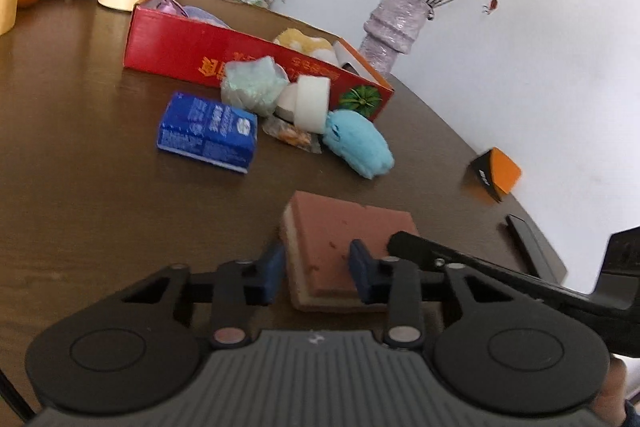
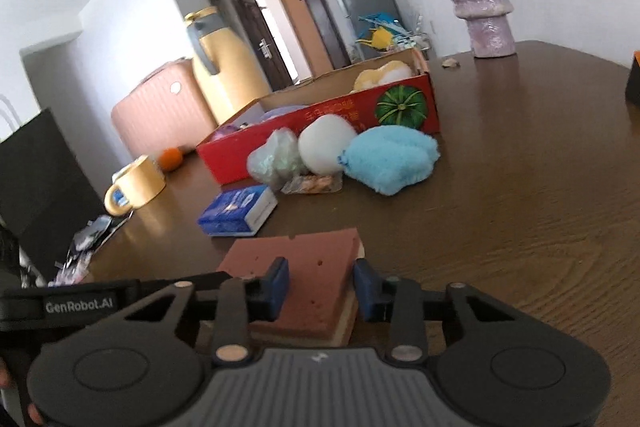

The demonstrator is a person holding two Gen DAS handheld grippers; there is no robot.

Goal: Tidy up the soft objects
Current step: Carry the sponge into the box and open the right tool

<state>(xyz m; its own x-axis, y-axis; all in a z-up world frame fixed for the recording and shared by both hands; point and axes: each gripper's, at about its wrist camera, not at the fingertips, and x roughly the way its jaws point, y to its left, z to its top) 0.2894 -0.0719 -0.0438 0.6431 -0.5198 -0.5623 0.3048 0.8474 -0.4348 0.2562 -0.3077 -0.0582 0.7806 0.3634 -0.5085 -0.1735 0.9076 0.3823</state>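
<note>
Both grippers tilt downward over the near table [image 2: 520,211]. The left gripper [image 1: 318,267] and right gripper [image 2: 322,287] each pinch the brown sponge [image 1: 344,239] from opposite ends; the red box [image 1: 224,55] stands farther off.

We see the sponge [image 1: 344,247] nearest on the table [image 1: 100,187]. Behind it lie a carton [image 1: 208,131] and plush toy [image 1: 356,147]. The box [image 1: 240,55] stands behind these, a vase [image 1: 394,27] to its right.
</note>
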